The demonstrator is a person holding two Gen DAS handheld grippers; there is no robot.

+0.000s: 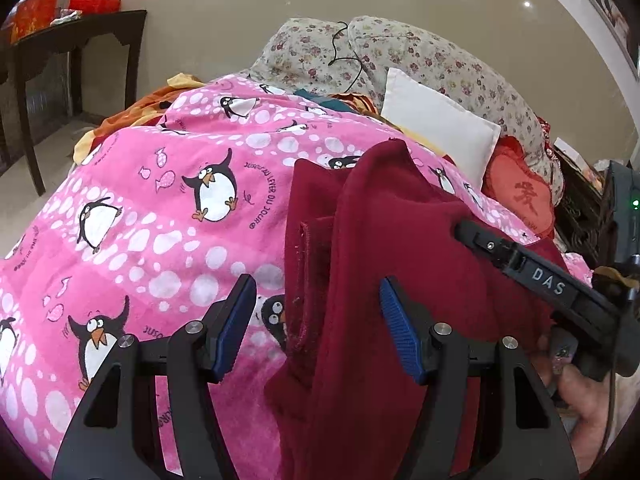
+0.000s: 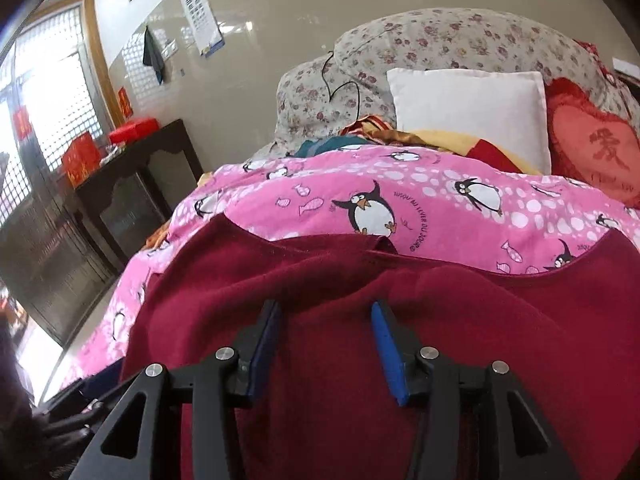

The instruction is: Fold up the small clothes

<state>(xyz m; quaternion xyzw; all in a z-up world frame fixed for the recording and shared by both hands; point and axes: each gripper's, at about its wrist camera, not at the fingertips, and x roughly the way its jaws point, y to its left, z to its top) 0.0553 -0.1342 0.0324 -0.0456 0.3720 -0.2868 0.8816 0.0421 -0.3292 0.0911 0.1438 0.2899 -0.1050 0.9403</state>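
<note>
Maroon garment, penguin blanket, white pillow

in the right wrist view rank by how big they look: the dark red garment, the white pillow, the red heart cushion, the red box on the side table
1. dark red garment, though it lies nearest the camera
2. white pillow
3. red heart cushion, partly cut off at the edge, so close to the pillow
4. red box on the side table, farthest away
</note>
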